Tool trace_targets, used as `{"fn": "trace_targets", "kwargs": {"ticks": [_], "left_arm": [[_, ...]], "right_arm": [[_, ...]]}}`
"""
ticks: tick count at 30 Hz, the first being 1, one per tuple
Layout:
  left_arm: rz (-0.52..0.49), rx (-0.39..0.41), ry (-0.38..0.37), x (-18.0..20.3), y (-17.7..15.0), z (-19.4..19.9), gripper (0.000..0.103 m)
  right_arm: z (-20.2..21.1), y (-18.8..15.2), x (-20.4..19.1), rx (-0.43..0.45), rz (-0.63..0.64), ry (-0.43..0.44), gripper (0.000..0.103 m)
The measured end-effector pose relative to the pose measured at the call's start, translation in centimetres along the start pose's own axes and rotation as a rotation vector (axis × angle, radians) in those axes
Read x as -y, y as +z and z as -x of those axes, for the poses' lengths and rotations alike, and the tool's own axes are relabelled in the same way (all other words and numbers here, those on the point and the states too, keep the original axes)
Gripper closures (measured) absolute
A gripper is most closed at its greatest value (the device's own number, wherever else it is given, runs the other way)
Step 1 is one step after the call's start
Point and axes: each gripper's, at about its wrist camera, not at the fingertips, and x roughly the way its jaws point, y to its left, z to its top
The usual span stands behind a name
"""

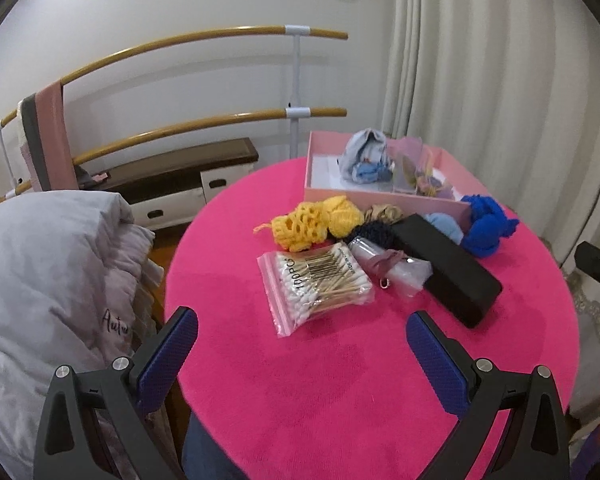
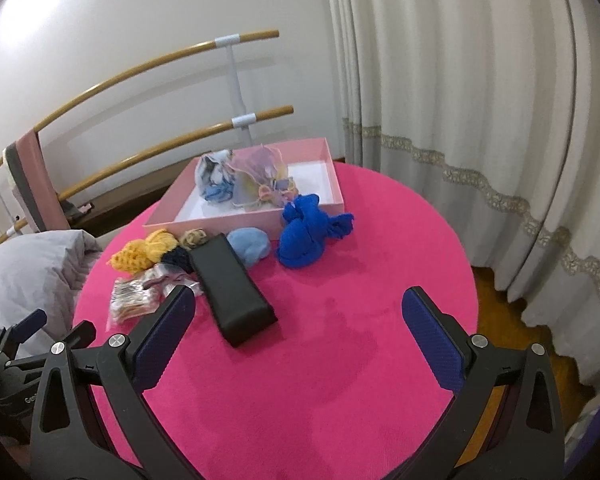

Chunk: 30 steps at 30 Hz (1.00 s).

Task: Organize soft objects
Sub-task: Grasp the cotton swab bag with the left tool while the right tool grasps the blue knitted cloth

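Left gripper (image 1: 302,334) agape | right gripper (image 2: 298,312) agape | blue cloth (image 2: 310,232) touching pink box (image 2: 256,222)

home bedroom | quilt (image 1: 40,264) | curtains (image 2: 460,100) | low cabinet (image 1: 180,184)

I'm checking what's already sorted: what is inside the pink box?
Inside the pink box lie a pale blue-grey cloth bundle and a pastel pink-and-yellow bundle, side by side on its white floor. Anything beneath them is covered.
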Motion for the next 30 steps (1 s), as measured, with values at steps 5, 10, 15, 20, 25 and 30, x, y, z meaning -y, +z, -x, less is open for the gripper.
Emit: {"fn": "trace_targets", "kwargs": {"ticks": [5, 10, 15, 20, 25, 30], "left_arm": [[-0.016, -0.038, 0.014, 0.8, 1.5, -4.6, 0.000], [-0.012, -0.089, 0.026, 1.0, 2.1, -9.5, 0.000], [-0.005, -0.123, 0.030, 1.1, 2.8, -13.1, 0.000], [-0.002, -0.154, 0.039, 1.0, 3.5, -15.4, 0.000], [0.013, -0.167, 0.034, 0.7, 4.3, -17.0, 0.000], [0.029, -0.173, -0.003, 0.4, 4.5, -17.8, 0.014]], "right_arm": [[-2.3, 0.8, 0.1, -0.032, -0.002, 0.002, 0.000], [-4.8, 1.3, 0.3, -0.069, -0.003, 0.002, 0.000], [-7.8, 1.4, 0.6, -0.116, -0.013, 0.005, 0.000], [-9.9, 1.8, 0.7, -0.143, -0.018, 0.012, 0.000], [-11.7, 2.3, 1.2, -0.162, -0.032, 0.017, 0.000], [-13.2, 2.7, 1.5, -0.178, -0.048, 0.027, 0.000]]}}
